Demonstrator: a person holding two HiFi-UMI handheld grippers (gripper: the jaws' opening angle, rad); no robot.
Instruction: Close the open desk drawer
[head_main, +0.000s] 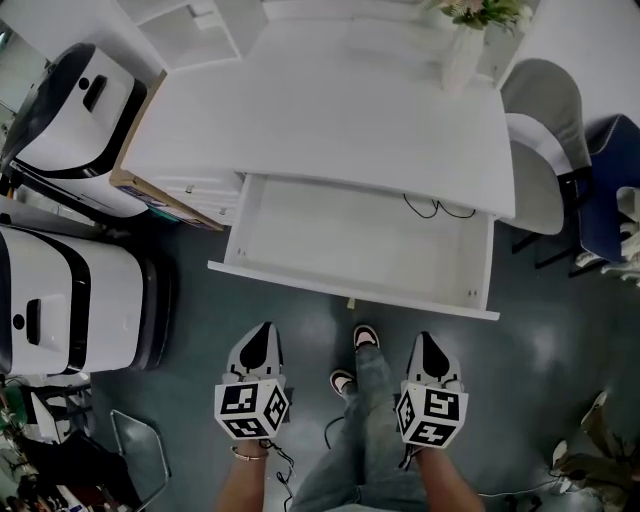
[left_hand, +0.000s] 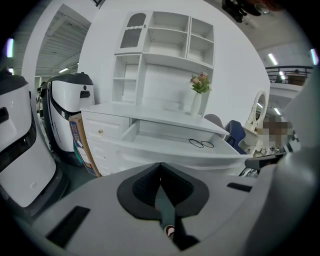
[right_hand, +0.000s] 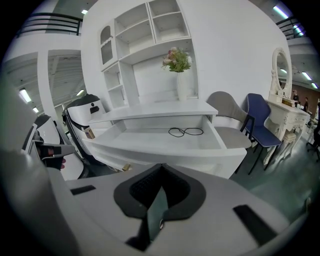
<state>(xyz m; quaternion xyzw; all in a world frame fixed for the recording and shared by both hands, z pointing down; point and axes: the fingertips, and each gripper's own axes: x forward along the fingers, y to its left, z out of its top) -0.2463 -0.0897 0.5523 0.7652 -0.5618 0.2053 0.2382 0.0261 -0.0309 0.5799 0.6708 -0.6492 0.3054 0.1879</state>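
Hanging low by the person's legs, the left gripper (head_main: 262, 332) and the right gripper (head_main: 428, 342) both have their jaws pressed together, tip to tip, with nothing between them. Each gripper view shows the same: dark pads meeting in a point and no object caught.

Just beyond them, apart and untouched, runs the front panel of the drawer (head_main: 352, 290). It is pulled well out from under the desk (head_main: 330, 110) and sits higher than the fingertips and ahead of them. Both grippers point toward that panel, one toward each half of it.

The main risk, as I judge it, is an uneven push. If one gripper meets the panel first or presses harder, the wide drawer may skew on its runners and jam partway. A narrow tip may also slide off the smooth white face if it lands near the top edge. A hard shove could slam the drawer and jolt the vase of flowers (head_main: 465, 45) standing at the back of the desktop.

Inside, at the far right of the drawer floor, lies a thin black cable (head_main: 438, 209). It rests flat and away from the walls, so it seems unlikely to snag.
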